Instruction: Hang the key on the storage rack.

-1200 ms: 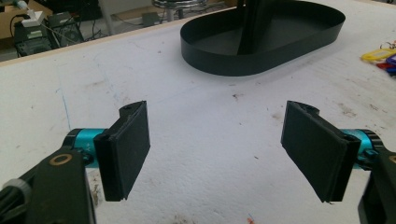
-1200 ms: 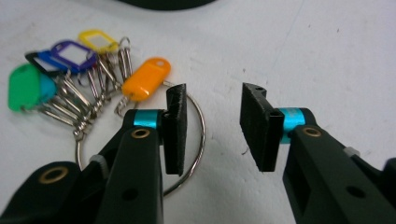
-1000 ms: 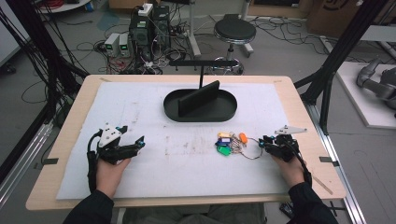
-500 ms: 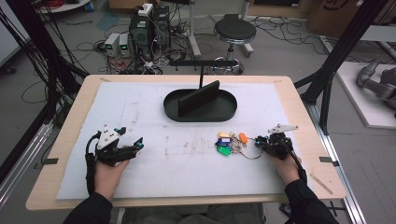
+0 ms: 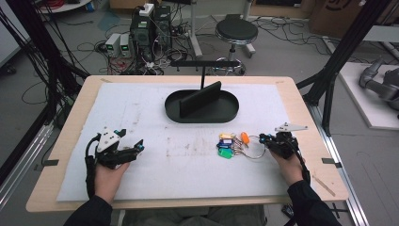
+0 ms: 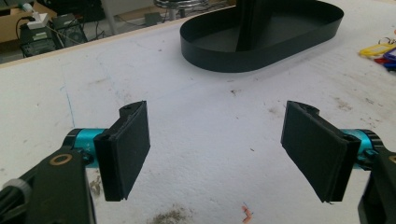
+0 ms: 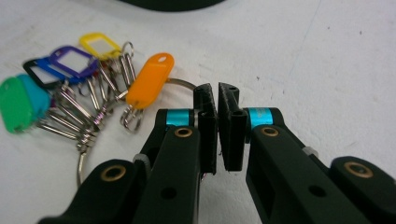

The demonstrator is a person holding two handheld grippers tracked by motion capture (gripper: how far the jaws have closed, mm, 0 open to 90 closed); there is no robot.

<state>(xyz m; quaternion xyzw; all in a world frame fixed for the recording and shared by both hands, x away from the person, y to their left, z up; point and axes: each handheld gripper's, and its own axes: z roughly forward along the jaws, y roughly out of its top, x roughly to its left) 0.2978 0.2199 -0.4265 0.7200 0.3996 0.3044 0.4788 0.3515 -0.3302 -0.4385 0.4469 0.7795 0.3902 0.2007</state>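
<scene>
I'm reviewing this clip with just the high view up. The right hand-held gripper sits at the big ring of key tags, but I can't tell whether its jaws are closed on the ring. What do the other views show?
Observer: In the right gripper view, the right hand-held gripper has its jaws nearly together, with the key ring running in behind them. The contact itself is hidden, so I can't confirm a grip.
Operator: Which tag lies closest to those jaws?
Observer: The orange tag, just left of the jaws in that view.
Operator: And the left one?
Observer: The left hand-held gripper has its jaws wide apart over bare white mat, nothing between them.
</scene>
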